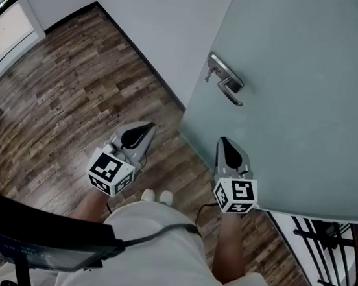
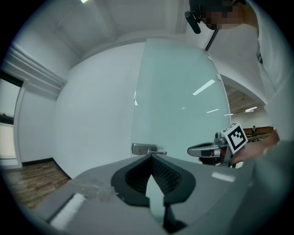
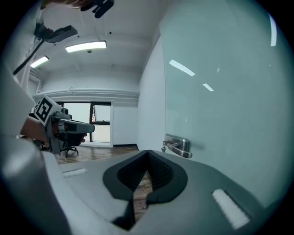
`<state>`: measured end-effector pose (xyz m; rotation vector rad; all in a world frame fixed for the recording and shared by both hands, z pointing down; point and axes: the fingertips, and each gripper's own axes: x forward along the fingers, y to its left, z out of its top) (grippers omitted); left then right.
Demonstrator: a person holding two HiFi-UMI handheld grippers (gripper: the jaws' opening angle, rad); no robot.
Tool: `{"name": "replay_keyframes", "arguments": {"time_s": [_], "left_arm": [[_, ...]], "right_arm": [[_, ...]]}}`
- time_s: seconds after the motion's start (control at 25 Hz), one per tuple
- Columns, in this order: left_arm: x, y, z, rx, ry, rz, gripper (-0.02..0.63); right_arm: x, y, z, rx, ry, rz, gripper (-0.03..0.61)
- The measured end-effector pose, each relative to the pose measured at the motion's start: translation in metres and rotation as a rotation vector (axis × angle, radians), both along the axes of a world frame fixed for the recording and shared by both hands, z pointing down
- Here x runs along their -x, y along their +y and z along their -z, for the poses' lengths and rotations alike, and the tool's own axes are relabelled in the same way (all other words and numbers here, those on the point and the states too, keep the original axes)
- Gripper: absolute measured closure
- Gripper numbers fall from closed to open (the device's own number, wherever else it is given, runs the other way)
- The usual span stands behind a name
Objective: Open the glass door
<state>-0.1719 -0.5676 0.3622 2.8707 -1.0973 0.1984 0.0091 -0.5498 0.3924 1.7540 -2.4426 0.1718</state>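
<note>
Right gripper view is showing the right gripper [image 3: 148,153] with its two dark pads meeting at the tips. They are pressed together and gripping nothing, and only a sliver of floor [image 3: 140,186] is showing through the slot lower down. The left gripper [image 2: 150,157] is sitting the same way in its own view, with its tips touching and nothing caught between them. In the head view both are pointing up the frame from the lower middle, side by side and apart, each carrying its marker cube [image 1: 111,173] on the end nearer the camera (the left gripper is leaning a little toward the right).

Past the right gripper's tip, the glass door [image 1: 304,84] is filling the upper right of the head view as a frosted, pale green pane. In the right gripper view the pane is running along the right side of the frame, clear of the jaws. The metal lever handle [image 1: 226,80] is sitting near the door's left edge, above both grippers in the frame and touched by neither.

Further out, a white wall [image 1: 150,11] is crossing the top centre of the head view and wood-plank flooring is spreading over the left. A black railing [image 1: 327,257] is standing at the lower right, and the person's white shirt [image 1: 150,259] is filling the bottom centre. An office chair [image 3: 69,147] is showing at the middle left of the right gripper view.
</note>
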Motion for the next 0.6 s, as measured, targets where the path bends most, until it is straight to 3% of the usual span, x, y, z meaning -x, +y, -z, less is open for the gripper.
{"name": "replay_keyframes", "arguments": {"time_s": [0.6], "left_arm": [[0.017,0.014,-0.003,0.021,0.03,-0.013,0.614]], "right_arm": [[0.007,0.018,0.007,0.026,0.058,-0.04,0.572]]}}
